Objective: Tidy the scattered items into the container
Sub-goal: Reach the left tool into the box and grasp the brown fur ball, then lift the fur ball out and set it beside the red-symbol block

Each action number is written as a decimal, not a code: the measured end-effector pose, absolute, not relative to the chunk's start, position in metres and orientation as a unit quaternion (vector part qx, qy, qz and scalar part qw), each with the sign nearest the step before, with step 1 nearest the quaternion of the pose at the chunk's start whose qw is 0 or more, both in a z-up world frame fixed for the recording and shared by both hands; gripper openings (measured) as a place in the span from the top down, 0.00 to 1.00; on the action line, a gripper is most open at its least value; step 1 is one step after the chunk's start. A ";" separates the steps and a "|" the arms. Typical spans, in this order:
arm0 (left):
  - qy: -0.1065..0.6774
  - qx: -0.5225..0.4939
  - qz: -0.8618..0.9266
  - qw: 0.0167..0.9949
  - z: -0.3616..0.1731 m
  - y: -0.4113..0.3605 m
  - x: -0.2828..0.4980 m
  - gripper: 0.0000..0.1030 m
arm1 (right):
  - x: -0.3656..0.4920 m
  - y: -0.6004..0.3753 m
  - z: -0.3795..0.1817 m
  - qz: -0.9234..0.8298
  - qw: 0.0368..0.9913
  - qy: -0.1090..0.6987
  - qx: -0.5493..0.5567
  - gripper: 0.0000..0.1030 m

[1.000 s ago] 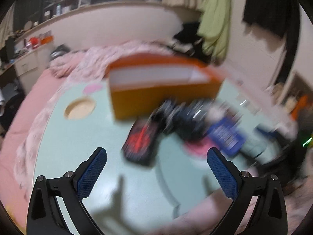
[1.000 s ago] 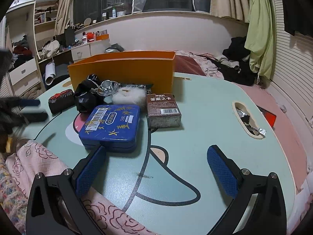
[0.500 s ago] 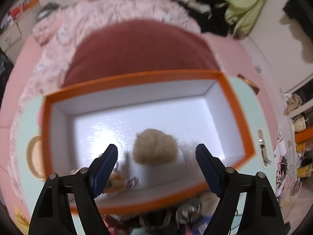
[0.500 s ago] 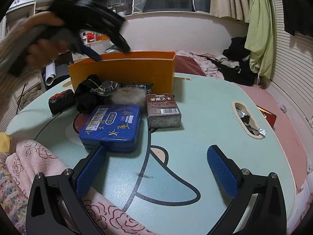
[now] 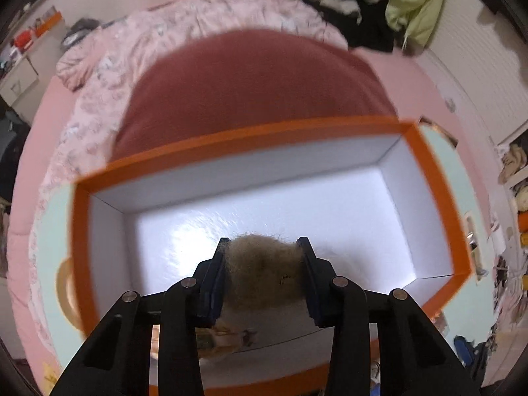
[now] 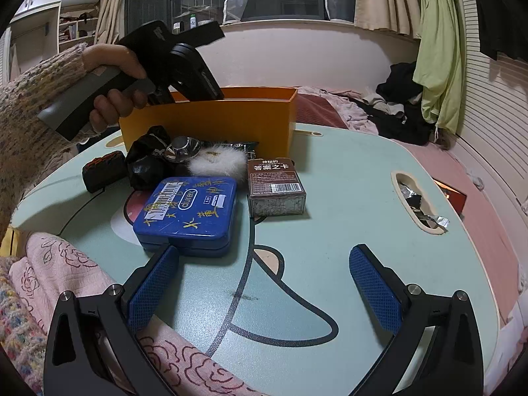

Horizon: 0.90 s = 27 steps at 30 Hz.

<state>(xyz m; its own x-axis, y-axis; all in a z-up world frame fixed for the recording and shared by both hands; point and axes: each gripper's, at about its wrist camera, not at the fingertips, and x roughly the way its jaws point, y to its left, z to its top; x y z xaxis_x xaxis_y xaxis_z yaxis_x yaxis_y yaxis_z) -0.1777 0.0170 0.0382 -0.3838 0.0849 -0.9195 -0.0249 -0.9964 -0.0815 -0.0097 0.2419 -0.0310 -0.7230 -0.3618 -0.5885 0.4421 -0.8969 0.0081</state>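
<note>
My left gripper [image 5: 264,247] is shut on a tan fluffy pompom [image 5: 262,270] and reaches down into the orange box [image 5: 429,178] with a white inside. In the right wrist view the box [image 6: 211,125] stands at the back of the table, with the left gripper's body dipping into it from above. In front of the box lie a blue tin [image 6: 188,211], a brown card box [image 6: 275,186], a white fluffy pompom [image 6: 216,165], a black crumpled item [image 6: 147,161], a metal cup [image 6: 183,147] and a black-and-red case [image 6: 104,171]. My right gripper [image 6: 264,277] is open and empty near the table's front edge.
The pale green table [image 6: 346,198] has a handle slot [image 6: 415,201] holding foil scraps at the right. A pink floral cloth [image 6: 82,280] lies at the front left edge. A bed with pink bedding [image 5: 165,52] is behind the box.
My left gripper swung from the table up over the box, then closed on the tan pompom inside it. My right gripper has not moved.
</note>
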 end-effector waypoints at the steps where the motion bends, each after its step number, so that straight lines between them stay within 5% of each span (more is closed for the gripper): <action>1: -0.040 -0.541 0.839 0.038 0.051 0.012 -0.174 0.63 | -0.010 0.242 -0.032 -0.926 0.217 0.066 0.302 0.00; 10: -0.077 -0.438 0.886 0.131 0.128 0.001 -0.096 0.63 | -0.010 0.242 -0.032 -0.926 0.217 0.066 0.302 0.00; 25: -0.116 -0.460 0.871 0.127 0.060 -0.014 -0.037 0.62 | -0.010 0.242 -0.032 -0.926 0.217 0.066 0.302 0.00; 27: -0.110 -0.464 0.871 0.123 0.057 -0.013 -0.036 0.49 | -0.010 0.242 -0.032 -0.926 0.217 0.066 0.302 0.00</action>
<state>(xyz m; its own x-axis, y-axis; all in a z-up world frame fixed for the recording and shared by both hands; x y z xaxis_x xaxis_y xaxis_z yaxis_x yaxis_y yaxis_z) -0.0359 -0.0134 0.0573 -0.5401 0.3154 -0.7803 -0.1120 -0.9458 -0.3047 -0.0102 0.2425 -0.0319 -0.7231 -0.3625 -0.5880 0.4424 -0.8968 0.0089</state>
